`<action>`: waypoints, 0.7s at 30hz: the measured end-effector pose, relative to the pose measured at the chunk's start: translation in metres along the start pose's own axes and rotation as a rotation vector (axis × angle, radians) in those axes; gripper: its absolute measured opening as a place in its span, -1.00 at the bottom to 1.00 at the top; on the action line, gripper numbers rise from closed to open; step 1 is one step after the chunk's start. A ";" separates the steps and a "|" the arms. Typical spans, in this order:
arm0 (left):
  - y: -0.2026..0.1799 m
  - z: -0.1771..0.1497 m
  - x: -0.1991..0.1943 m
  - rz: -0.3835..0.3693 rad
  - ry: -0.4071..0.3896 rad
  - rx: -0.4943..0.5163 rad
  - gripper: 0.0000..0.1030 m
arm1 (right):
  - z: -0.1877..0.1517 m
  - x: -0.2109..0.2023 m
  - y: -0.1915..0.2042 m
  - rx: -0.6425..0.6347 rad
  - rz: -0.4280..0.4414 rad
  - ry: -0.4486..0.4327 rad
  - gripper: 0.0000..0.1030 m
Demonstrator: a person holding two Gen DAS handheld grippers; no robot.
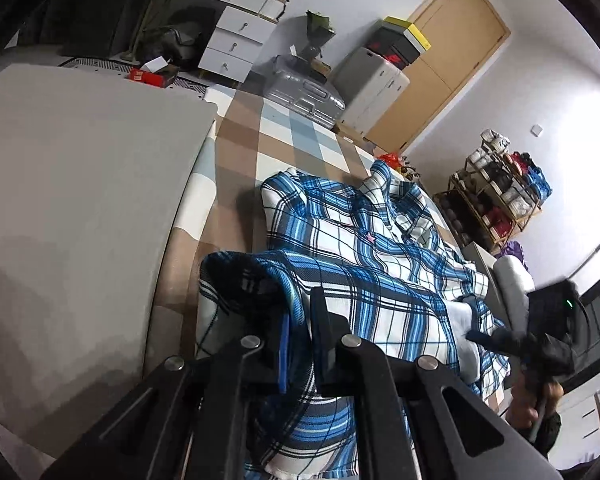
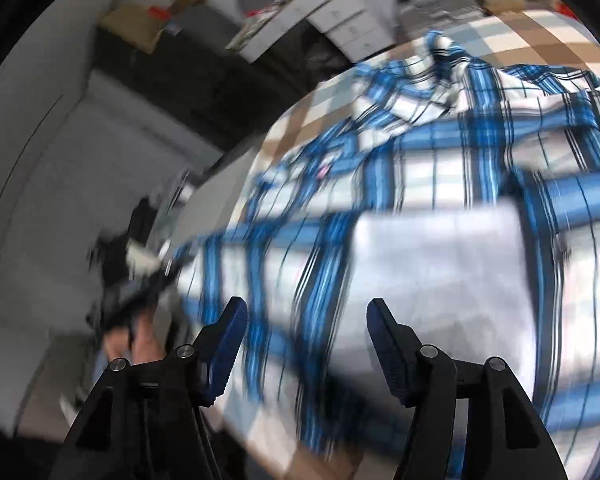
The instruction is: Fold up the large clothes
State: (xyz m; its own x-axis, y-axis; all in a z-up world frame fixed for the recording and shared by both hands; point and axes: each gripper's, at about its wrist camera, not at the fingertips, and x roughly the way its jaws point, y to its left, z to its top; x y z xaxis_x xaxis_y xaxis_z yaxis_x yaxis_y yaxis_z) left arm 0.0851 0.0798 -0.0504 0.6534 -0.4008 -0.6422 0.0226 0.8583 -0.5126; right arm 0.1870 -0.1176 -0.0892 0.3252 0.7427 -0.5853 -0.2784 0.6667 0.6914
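Note:
A blue and white plaid shirt (image 1: 380, 248) lies on the bed with its collar at the far end. My left gripper (image 1: 296, 304) is shut on a fold of the shirt's near edge and holds it lifted, the cloth draped over one finger. My right gripper (image 2: 306, 316) is open and empty, just above the shirt (image 2: 440, 208) in the blurred right wrist view. A white patch (image 2: 436, 256) lies on the shirt ahead of it. The right gripper also shows in the left wrist view (image 1: 500, 340) at the shirt's right edge.
The bed has a beige and blue checked sheet (image 1: 284, 136). A grey headboard (image 1: 80, 200) is on the left. A white drawer unit (image 1: 236, 36), a suitcase (image 1: 304, 96), boxes (image 1: 372, 88) and a shoe rack (image 1: 496, 196) stand around the bed.

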 end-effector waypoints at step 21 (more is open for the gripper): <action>0.006 0.014 0.029 0.096 0.072 -0.013 -0.80 | 0.014 0.001 -0.013 -0.036 -0.265 -0.086 -0.37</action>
State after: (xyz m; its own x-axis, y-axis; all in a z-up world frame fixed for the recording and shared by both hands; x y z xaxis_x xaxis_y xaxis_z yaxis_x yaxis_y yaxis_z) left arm 0.1149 0.0776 -0.0636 0.5963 -0.3396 -0.7274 -0.0477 0.8896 -0.4543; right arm 0.2036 -0.1262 -0.0930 0.4659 0.5355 -0.7044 -0.2045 0.8397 0.5031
